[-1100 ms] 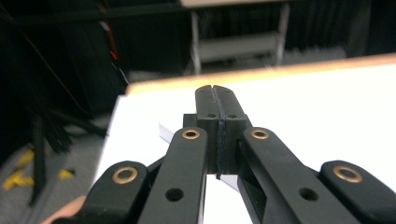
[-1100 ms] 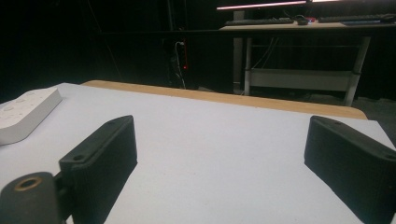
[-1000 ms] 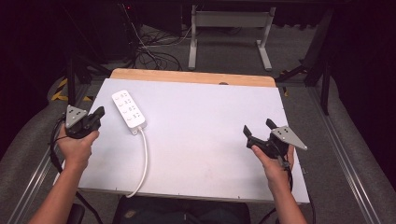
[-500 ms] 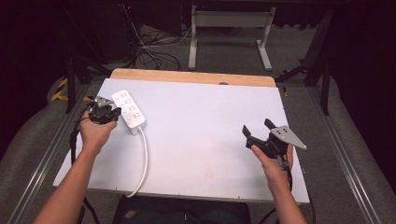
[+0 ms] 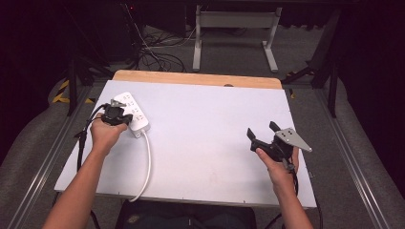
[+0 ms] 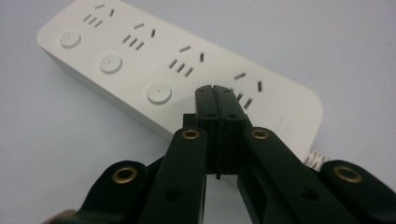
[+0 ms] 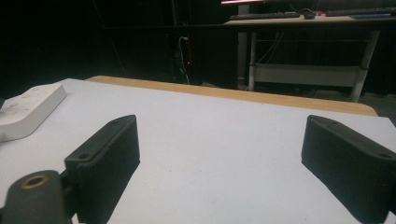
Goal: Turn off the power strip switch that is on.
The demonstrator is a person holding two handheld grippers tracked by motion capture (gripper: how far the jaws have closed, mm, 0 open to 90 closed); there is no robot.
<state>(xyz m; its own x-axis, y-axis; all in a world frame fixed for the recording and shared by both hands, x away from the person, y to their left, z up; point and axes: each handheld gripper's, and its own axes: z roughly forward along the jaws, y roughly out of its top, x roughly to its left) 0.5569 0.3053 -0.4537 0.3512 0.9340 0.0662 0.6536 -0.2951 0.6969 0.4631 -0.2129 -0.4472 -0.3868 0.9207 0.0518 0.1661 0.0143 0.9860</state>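
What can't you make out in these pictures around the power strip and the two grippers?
- Whether the shut fingers of the left gripper touch the power strip: the left gripper view doesn't show any gap beneath them, and in the high view the hand covers that spot.
- The strip's near end: in the high view, hidden under the left gripper.
- Where the white cable ends: it drops past the table edge.
- Most of the strip in the right gripper view: cut off by the left edge.

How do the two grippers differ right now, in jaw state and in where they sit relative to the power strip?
The left gripper has its jaws shut together, tips poised over the white power strip near its cord end; the right gripper has its jaws spread wide with nothing between them. The left sits at the table's far-left area, the right at the near-right, well apart from the strip. Both are black and hand-held.
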